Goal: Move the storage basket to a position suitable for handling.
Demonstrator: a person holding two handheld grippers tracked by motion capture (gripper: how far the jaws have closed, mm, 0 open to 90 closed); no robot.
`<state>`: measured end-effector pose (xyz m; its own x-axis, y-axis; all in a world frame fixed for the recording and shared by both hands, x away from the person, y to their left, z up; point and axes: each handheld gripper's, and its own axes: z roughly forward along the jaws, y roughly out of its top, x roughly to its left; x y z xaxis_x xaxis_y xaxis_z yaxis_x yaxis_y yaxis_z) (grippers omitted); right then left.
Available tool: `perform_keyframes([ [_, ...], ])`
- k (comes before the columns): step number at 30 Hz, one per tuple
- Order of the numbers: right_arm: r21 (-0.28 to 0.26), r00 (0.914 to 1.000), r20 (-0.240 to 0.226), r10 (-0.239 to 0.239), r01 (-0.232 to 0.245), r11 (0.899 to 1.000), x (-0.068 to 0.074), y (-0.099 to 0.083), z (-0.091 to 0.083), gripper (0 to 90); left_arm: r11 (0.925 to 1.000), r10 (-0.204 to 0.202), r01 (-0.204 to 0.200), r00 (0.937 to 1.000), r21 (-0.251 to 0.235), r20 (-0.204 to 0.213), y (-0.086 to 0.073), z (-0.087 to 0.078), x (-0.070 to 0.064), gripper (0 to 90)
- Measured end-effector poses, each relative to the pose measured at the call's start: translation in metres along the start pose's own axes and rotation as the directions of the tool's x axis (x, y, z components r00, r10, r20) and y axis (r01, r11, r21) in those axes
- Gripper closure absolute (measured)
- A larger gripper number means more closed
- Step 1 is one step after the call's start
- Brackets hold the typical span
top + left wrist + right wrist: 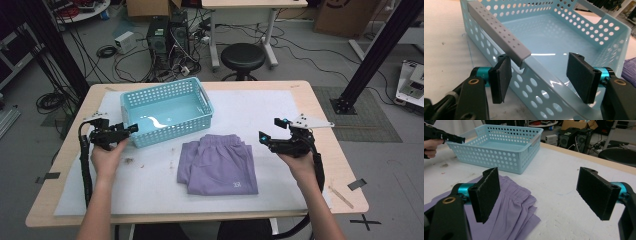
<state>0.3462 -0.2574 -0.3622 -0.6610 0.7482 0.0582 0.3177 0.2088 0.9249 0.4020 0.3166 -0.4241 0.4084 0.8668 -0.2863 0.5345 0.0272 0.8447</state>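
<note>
Your folded purple shorts point(218, 165) lie flat near the middle of the desk point(320, 165), toward its front edge, and the light blue basket point(166, 111) just beyond them, toward the back left, holds nothing yet. So, judging by the layout, the folding looks done and the loading is still ahead: the garment has to be picked up, carried over the basket's near wall and laid inside.

Your left tongs point(541, 77) are spread wide and straddle the basket's wall at its near left corner, one pad outside and one inside, not pinching it. Your right tongs point(544, 195) are also spread, holding nothing, hovering just off the right edge of the shorts and pointing toward them.

The shorts are soft, thin cloth with a gathered elastic waistband facing the basket and a small white mark near the front hem; the stacked layers could slip apart if you catch only the top one. The basket is stiff, glossy plastic, rectangular, with walls perforated by round holes and a grey dimpled grip strip point(499, 32) along its rim. The desk wears a white, slightly scuffed mat.
</note>
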Motion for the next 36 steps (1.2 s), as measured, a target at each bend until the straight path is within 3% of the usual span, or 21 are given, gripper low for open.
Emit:
perform_keyframes([
  [3,-0.001,1.0,-0.001,-0.005,0.005,1.0,0.0,0.0,0.0,19.7,0.999,-0.039,0.04,0.9991,-0.021,0.018,-0.001,0.004,0.001,42.7],
  [7,0.0,1.0,0.001,-0.002,0.002,1.0,0.0,0.0,0.0,19.7,0.9984,-0.045,0.046,0.9987,-0.033,0.023,-0.001,0.007,-0.001,43.1],
  [14,0.003,1.0,0.001,-0.004,0.004,1.0,0.0,0.0,0.0,19.8,0.9996,0.006,-0.006,0.9999,0.026,0.009,0.01,0.022,-0.013,43.0],
  [22,-0.001,1.0,0.0,-0.002,0.002,1.0,-0.001,0.0,-0.001,19.8,1.0,-0.007,0.007,0.9993,0.003,0.036,0.01,0.031,-0.014,43.1],
  [26,0.003,1.0,-0.003,-0.005,0.005,1.0,-0.001,-0.001,0.0,19.8,0.9967,0.04,-0.042,0.9988,0.069,0.028,0.022,0.04,-0.021,43.5],
  [32,-0.001,1.0,-0.002,-0.002,0.002,1.0,-0.002,-0.001,-0.001,19.9,0.9962,0.045,-0.048,0.9978,0.073,0.048,0.026,0.054,-0.028,44.0],
  [36,0.0,1.0,0.001,-0.002,0.002,1.0,-0.003,-0.001,-0.001,19.8,0.9921,0.074,-0.08,0.9953,0.097,0.063,0.031,0.065,-0.037,44.2],
])
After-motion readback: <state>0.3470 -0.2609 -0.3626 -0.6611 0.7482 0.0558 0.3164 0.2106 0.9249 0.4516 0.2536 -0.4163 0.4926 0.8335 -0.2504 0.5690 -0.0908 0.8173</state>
